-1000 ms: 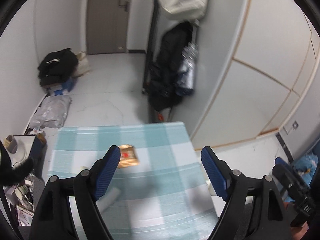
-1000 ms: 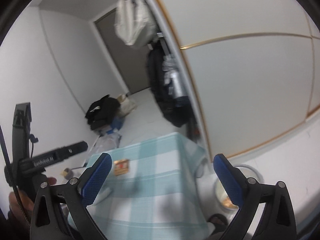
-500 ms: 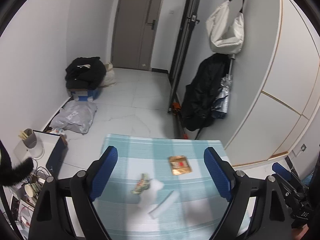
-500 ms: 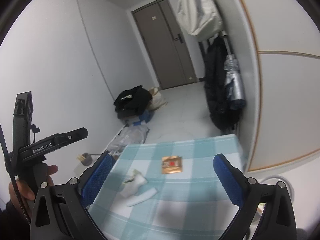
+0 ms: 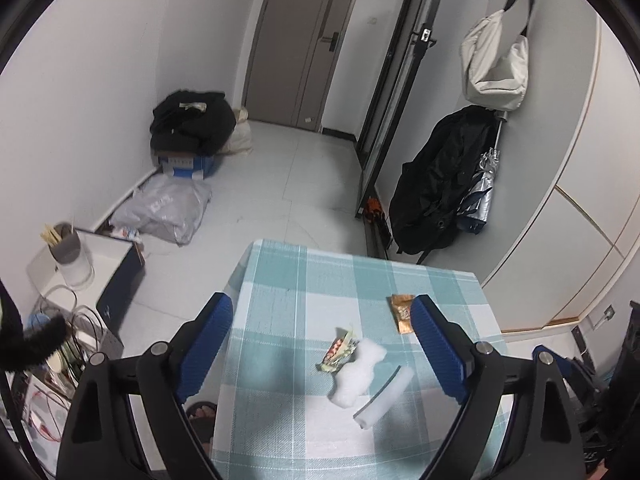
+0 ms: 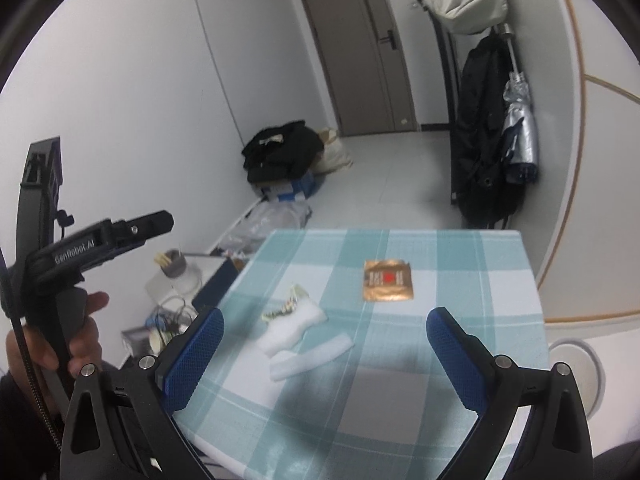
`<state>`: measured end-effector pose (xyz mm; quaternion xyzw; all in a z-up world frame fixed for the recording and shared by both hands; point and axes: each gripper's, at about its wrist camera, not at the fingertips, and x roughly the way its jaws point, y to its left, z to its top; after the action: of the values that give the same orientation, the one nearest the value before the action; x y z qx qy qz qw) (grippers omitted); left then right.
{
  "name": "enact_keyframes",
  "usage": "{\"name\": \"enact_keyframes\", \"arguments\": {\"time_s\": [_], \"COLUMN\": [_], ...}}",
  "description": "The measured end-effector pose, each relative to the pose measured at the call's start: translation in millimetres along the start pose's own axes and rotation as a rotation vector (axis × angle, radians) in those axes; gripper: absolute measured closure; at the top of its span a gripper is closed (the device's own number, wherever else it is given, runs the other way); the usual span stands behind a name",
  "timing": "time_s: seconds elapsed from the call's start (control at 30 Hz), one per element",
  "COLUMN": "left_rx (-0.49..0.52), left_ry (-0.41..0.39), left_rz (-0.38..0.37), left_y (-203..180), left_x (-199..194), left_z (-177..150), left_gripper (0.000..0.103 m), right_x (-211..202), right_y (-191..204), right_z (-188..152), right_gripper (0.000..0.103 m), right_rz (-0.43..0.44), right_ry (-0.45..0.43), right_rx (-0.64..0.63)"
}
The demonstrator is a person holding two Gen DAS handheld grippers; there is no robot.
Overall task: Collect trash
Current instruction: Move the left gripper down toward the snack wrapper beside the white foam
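Trash lies on a table with a teal checked cloth [image 5: 288, 292] [image 6: 460, 264]: an orange-brown foil wrapper [image 5: 401, 312] [image 6: 387, 280], a crumpled colourful wrapper [image 5: 338, 350] [image 6: 289, 305], a crumpled white tissue [image 5: 358, 376] [image 6: 292, 326] and a white foam strip [image 5: 384, 394] [image 6: 312, 354]. My left gripper [image 5: 320, 346] is open and empty above the table's near side. My right gripper [image 6: 324, 360] is open and empty, hovering over the near edge. The left gripper's handle [image 6: 80, 248] shows in the right wrist view.
A white round bin [image 6: 576, 372] stands on the floor right of the table. A low shelf with a cup of sticks [image 5: 66, 244] and cables is at the left. Black clothes on a box [image 5: 192, 128], a grey bag [image 5: 164, 208], hanging coat [image 5: 440, 180] and door [image 5: 304, 40] lie beyond.
Both cameras swung left and tilted down toward the table; the trash now sits right of centre between the left gripper's fingers. Both grippers stay open.
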<state>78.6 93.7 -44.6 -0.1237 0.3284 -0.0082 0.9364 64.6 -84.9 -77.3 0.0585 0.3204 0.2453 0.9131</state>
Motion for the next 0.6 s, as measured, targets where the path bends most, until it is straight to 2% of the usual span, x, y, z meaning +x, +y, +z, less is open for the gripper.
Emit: {"name": "enact_keyframes", "arguments": {"time_s": [0.2, 0.33, 0.43, 0.5, 0.6], "left_rx": [-0.065, -0.091, -0.102, -0.114, -0.143], "left_ry": [0.049, 0.085, 0.091, 0.096, 0.117], "left_rz": [-0.031, -0.046, -0.042, -0.046, -0.058], "left_y": [22, 30, 34, 39, 45], "left_x": [4, 7, 4, 4, 8], "left_z": [-2, -2, -2, -1, -1], "left_gripper": [0.015, 0.015, 0.015, 0.014, 0.015], "right_x": [34, 64, 81, 93, 105], "right_y": [5, 2, 1, -1, -7], "right_z": [-11, -17, -22, -24, -26], "right_gripper": [0.001, 0.002, 0.003, 0.006, 0.016], "right_rz": [-0.004, -0.031, -0.046, -0.046, -0.048], "right_ry": [0.099, 0.198, 0.240, 0.265, 0.288], "right_rx": [-0.026, 0.000, 0.012, 0.031, 0.081]}}
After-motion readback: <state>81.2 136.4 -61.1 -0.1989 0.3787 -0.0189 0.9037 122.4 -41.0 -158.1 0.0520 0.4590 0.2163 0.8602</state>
